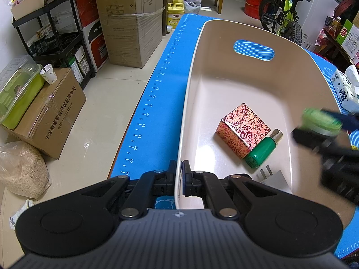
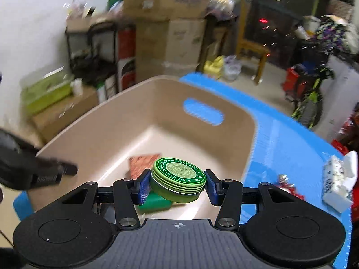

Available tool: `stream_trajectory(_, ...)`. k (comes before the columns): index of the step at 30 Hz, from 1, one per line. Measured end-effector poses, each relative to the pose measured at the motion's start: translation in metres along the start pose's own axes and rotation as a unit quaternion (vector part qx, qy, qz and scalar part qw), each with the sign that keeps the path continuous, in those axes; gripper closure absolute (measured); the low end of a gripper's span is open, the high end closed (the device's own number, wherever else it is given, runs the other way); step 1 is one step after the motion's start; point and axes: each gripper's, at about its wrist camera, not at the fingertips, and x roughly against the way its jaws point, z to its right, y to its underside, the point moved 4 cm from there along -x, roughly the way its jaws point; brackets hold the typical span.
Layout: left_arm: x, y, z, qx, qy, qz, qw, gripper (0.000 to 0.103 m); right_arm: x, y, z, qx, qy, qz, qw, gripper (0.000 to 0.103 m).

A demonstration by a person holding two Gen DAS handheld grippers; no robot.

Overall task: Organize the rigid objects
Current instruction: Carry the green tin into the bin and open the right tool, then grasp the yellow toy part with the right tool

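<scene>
A cream plastic bin (image 1: 193, 94) (image 2: 143, 103) stands on the blue mat (image 1: 166, 71). My left gripper (image 1: 178, 179) is shut on the bin's near left wall. Inside lie a red floral box (image 1: 243, 130) (image 2: 143, 162), a green bottle with a silver cap (image 1: 261, 152) and a white plug adapter (image 1: 272, 176). My right gripper (image 2: 178, 182) is shut on a round green ointment tin (image 2: 178, 182), held above the bin's inside. In the left wrist view this tin (image 1: 320, 121) and the right gripper (image 1: 323, 124) appear blurred over the bin's right rim.
A tissue pack (image 1: 346, 89) (image 2: 337, 182) lies on the mat right of the bin, with a red-wrapped item (image 2: 288, 187) near it. Cardboard boxes (image 1: 132, 20), a black shelf cart (image 1: 56, 33), a grain sack (image 1: 21, 170) and a bicycle (image 1: 285, 15) stand on the floor around the table.
</scene>
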Motion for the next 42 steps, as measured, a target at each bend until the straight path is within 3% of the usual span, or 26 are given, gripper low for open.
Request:
stream_trajectory(9,0.000,0.000,0.000,0.000,0.000,0.000,1.0000,0.097,-0.015,0.017,-0.017,0.030,-0.003,-0.055,0.998,0.048)
stream_trajectory(12,0.000,0.000,0.000,0.000,0.000,0.000,1.0000,0.097,-0.015,0.016,-0.015,0.042,-0.001,-0.063,0.997,0.043)
stream_trajectory(16,0.000,-0.001,0.000,0.000,0.000,0.000,1.0000,0.097,-0.009,0.014,-0.011,0.029,-0.007,-0.055,0.998,0.038)
stream_trajectory(20,0.000,-0.001,0.000,0.000,0.000,0.000,1.0000,0.097,0.015,0.010,0.001,0.014,-0.006,-0.011,1.000,0.034)
stream_trajectory(25,0.000,-0.001,0.000,0.000,0.000,0.000,1.0000,0.096,0.051,0.003,0.036,-0.011,0.017,0.040,0.999,0.031)
stream_trajectory(29,0.000,-0.001,0.000,0.000,0.000,0.000,1.0000,0.096,0.068,0.006,0.073,-0.036,0.047,0.057,0.997,0.029)
stream_trajectory(37,0.000,-0.001,0.000,0.000,0.000,0.000,1.0000,0.096,0.058,0.039,0.146,-0.105,0.084,0.015,0.991,0.029)
stream_trajectory(42,0.000,-0.001,0.000,0.000,0.000,0.000,1.0000,0.096,0.046,0.068,0.169,-0.100,0.100,-0.016,0.990,0.029)
